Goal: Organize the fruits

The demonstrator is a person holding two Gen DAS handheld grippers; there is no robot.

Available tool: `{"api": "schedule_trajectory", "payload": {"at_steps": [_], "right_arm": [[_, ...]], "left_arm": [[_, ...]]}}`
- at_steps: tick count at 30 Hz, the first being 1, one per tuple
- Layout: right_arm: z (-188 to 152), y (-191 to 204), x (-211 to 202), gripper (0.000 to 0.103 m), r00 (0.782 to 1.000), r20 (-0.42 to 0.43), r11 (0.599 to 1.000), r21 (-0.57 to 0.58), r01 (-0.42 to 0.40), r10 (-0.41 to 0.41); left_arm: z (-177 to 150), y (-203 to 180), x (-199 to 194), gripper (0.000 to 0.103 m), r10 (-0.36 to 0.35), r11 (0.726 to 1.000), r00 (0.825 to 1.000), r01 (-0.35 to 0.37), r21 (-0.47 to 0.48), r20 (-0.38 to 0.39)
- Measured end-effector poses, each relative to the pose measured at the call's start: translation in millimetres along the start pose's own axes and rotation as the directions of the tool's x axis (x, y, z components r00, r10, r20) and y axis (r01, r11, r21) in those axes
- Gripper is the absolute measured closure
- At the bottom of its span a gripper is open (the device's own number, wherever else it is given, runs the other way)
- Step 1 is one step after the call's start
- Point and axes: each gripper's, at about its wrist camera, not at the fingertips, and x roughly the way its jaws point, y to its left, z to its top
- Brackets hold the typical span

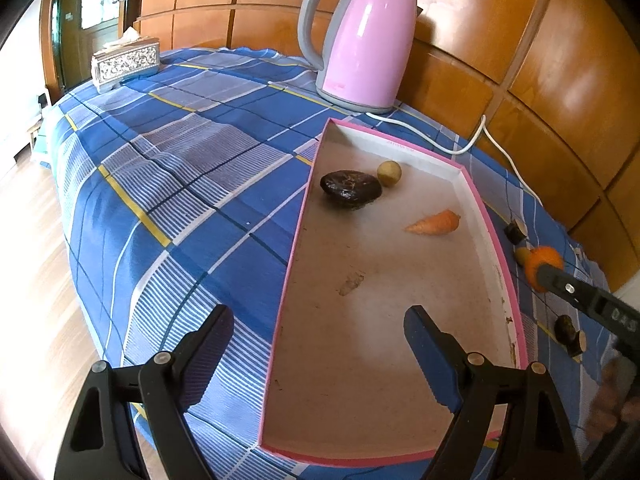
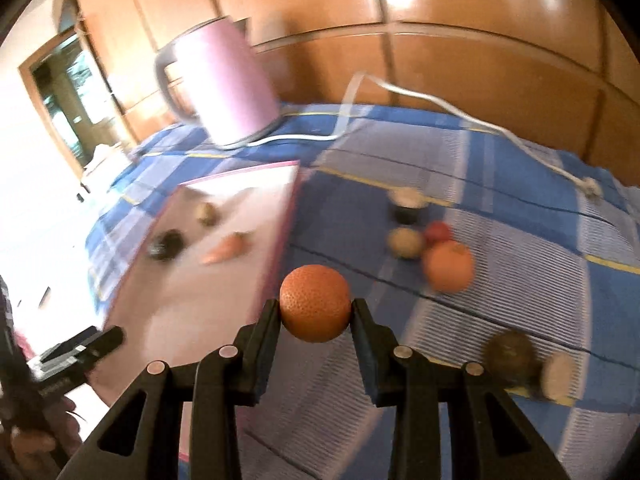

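Observation:
A pink-rimmed shallow box [image 1: 298, 216] lies on the blue plaid cloth. Inside it are a dark avocado [image 1: 350, 188], a small yellowish round fruit [image 1: 389, 173] and a carrot piece [image 1: 434, 223]. My left gripper [image 1: 318, 354] hovers open over the box's near left rim, nothing between its fingers. My right gripper [image 2: 315, 312] is shut on a small orange [image 2: 315, 302], held above the cloth just right of the box [image 2: 280, 216]. In the left wrist view that orange [image 1: 542, 262] and the right gripper's finger show at the right edge. More fruit lies loose on the cloth: another orange [image 2: 448, 266], a pale round one [image 2: 406, 242], a red one [image 2: 438, 232].
A pink kettle [image 1: 364, 40] with a white cord [image 1: 496, 144] stands at the back by the wood panelling. A silver tissue box [image 1: 126, 62] sits far left. A halved dark fruit [image 2: 512, 356] and a dark-skinned piece [image 2: 406, 202] lie right of the box.

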Motion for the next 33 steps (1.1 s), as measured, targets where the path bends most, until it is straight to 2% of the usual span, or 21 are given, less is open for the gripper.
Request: {"api": "schedule_trajectory", "payload": {"at_steps": [5,11,18,24,27,29,32,33], "right_arm": [[12,40,26,0.066,0.997,-0.049,0.997,-0.048,-0.062,0.060],[14,53,39,0.065,0.997,-0.060,0.997,-0.060,-0.041,0.037],[4,29,6,0.064,0.999,0.019,0.999,-0.036,0.039,-0.038],[-19,-24,-29,0.064,0.986,0.060,0.985,0.083,0.153,-0.159],[-34,-55,-50,0.064,0.965,0.077,0.958,0.160,0.238,-0.252],[-44,-78,-63,0.064,0.943,0.083,0.928,0.222,0.298,-0.322],[-62,-111,-84,0.064,0.888,0.079,0.856,0.315,0.410,-0.453],[-70,-125,-91,0.064,0.860,0.063,0.818,0.353,0.454,-0.506]], "left_arm": [[0,3,0,0.016,0.005,1.000,1.000,-0.005,-0.005,-0.001],[0,5,2,0.015,0.004,1.000,1.000,-0.004,-0.011,-0.007],[-1,-1,1,0.015,-0.004,1.000,1.000,0.004,0.000,-0.005],[-1,-6,0,0.015,-0.006,1.000,1.000,0.006,0.014,-0.007],[-2,-9,-2,0.015,-0.010,1.000,1.000,0.010,0.022,-0.006],[-1,-10,-2,0.015,-0.008,1.000,1.000,0.008,0.030,-0.004],[-1,-13,-4,0.015,-0.012,0.999,1.000,0.011,0.041,0.002],[-1,-14,-5,0.015,-0.012,0.999,1.000,0.012,0.045,0.004]]}}
